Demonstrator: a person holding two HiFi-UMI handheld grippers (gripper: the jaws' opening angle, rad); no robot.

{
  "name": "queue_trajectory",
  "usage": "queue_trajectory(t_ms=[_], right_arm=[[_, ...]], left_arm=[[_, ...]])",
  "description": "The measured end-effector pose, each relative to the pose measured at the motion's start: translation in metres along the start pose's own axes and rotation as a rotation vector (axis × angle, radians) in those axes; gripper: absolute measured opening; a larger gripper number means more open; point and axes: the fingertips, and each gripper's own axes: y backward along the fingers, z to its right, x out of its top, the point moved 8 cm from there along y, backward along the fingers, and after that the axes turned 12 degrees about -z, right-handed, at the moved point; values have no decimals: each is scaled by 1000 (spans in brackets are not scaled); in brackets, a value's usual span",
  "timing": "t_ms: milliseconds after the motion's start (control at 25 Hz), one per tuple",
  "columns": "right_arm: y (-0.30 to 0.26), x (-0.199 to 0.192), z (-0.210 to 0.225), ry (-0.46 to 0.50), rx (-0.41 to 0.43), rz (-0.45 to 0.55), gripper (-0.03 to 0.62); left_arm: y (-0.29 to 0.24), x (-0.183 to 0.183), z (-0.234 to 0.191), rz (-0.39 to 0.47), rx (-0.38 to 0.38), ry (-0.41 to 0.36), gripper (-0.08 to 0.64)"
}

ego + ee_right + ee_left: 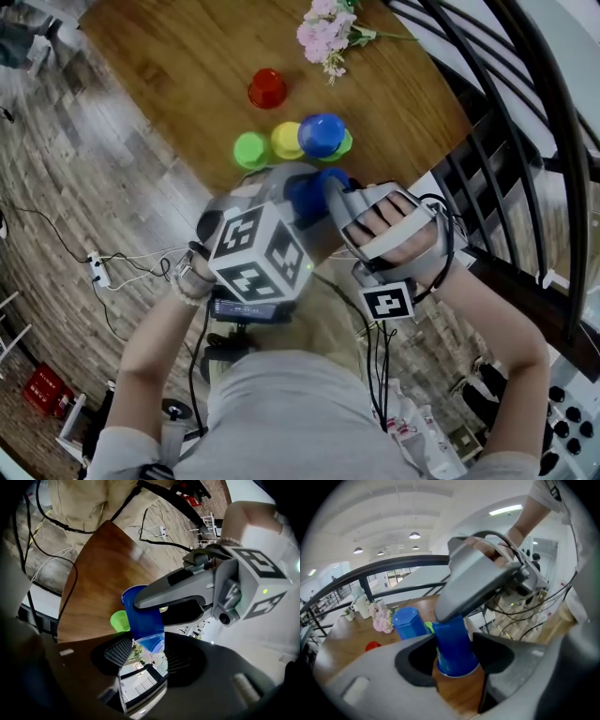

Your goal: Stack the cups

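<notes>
Both grippers on one blue plastic cup (453,641)
L gripper (454,660) clenched on rim end; R gripper (147,651) clenched on base end; green plastic cup (119,619) near, just past R's jaws

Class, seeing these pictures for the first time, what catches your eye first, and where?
A blue cup sits between the jaws of the left gripper and the right gripper, at the near edge of the wooden table. Behind it cluster a green cup, a yellow cup and a second blue cup, with a red cup farther off and pink flowers beyond.
</notes>
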Motion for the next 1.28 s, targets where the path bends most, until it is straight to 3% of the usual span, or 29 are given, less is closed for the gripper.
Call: queue_trajectory(t_ms=[240,360,440,560,720,840,920,1040,1160,1280], right_arm=[[3,-3,2,-138,39,43,218],[8,-9,7,-284,75,75,218],[12,-16,10,-433,107,96,216],[14,-32,16,-755,186,106,216],[13,-56,17,-1316,281,160,213],[13,-66,7,-1730,315,205,158],[13,-69,-5,-1929,349,210,121],[14,-71,-21,-2083,333,218,3],[15,-66,-32,-2149,350,186,3],[16,-58,-37,-2153,379,163,3]], left_arm=[[0,-10,4,49,31,19,235],[6,-18,5,103,61,48,234],[14,-24,2,157,100,79,233],[32,-29,-4,251,182,123,233],[55,-34,-18,397,308,178,233],[64,-40,-29,440,375,206,233],[65,-44,-36,447,399,240,234],[61,-49,-45,446,439,271,236],[52,-53,-52,447,467,267,236],[43,-58,-54,431,471,238,236]])
